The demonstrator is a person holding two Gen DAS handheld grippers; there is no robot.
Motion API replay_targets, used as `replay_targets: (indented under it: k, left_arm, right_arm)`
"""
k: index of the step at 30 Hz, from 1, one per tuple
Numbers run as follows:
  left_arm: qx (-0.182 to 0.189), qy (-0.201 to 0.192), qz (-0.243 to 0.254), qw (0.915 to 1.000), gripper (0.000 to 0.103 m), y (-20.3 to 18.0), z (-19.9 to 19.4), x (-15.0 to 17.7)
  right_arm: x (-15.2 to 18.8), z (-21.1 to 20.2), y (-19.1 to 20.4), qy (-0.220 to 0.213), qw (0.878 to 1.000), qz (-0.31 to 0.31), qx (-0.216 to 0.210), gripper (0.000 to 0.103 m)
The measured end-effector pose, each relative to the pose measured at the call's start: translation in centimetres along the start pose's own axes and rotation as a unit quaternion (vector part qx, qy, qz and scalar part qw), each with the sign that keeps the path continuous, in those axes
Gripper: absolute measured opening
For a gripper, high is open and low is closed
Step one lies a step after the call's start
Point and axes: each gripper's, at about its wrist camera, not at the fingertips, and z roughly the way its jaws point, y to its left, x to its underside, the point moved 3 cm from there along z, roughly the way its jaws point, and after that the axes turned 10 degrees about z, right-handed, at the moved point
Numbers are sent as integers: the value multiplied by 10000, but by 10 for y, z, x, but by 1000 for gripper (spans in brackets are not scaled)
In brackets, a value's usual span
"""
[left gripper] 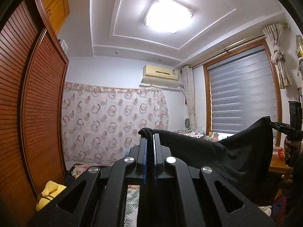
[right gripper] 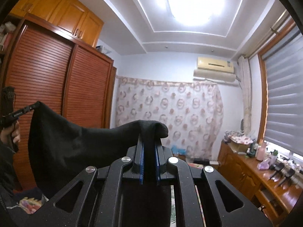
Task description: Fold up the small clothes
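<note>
A small black garment (left gripper: 223,155) hangs in the air, stretched between both grippers. My left gripper (left gripper: 150,135) is shut on one top corner, with a bunch of cloth poking past its fingertips. In the left wrist view the right gripper (left gripper: 272,123) pinches the other corner at the far right, with a hand below it. In the right wrist view my right gripper (right gripper: 149,134) is shut on the black garment (right gripper: 75,145), which sags to the left toward the left gripper (right gripper: 36,105). Both grippers point level, well above the bed.
A louvred wooden wardrobe (left gripper: 37,104) stands at the left. A patterned curtain (right gripper: 170,113) covers the far wall, under an air conditioner (right gripper: 215,65). A cluttered wooden sideboard (right gripper: 255,170) runs under the blinded window (left gripper: 242,94). Floral bedding (left gripper: 132,204) and a yellow cloth (left gripper: 48,193) lie below.
</note>
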Motion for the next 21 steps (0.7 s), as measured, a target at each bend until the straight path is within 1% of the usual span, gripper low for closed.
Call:
replay_targets:
  k: [2, 4, 6, 7, 10, 13, 15, 18, 21]
  left_arm:
    - [-5, 96, -24, 10000, 2, 2, 10, 9]
    - [-26, 258, -38, 9997, 2, 5, 31, 19]
    - [-45, 439, -61, 9990, 2, 7, 56, 30]
    - [-46, 513, -73, 9986, 2, 7, 64, 36]
    - [-58, 846, -31, 9964, 2, 8, 108, 64]
    - [-161, 1258, 111, 9919, 2, 7, 160, 102]
    - [-372, 1686, 384, 9842, 2, 1, 200, 136]
    - [-394, 2280, 441, 9719, 3, -1, 259, 189]
    - [-405, 2705, 509, 9605, 3, -2, 310, 233]
  right_arm:
    - [8, 5, -3, 124, 9999, -26, 54, 6]
    - [15, 12, -6, 245, 9996, -48, 97, 6]
    - [25, 28, -11, 400, 9990, -109, 190, 6]
    - [32, 40, -15, 508, 9983, -133, 247, 6]
    - [57, 79, -30, 878, 9953, -163, 375, 6]
    - [90, 127, -49, 1291, 9906, -159, 422, 6]
    - [115, 160, -64, 1539, 9872, -87, 417, 6]
    - [160, 211, -86, 1864, 9815, -48, 435, 6]
    - [209, 272, -116, 2304, 9717, 249, 452, 6]
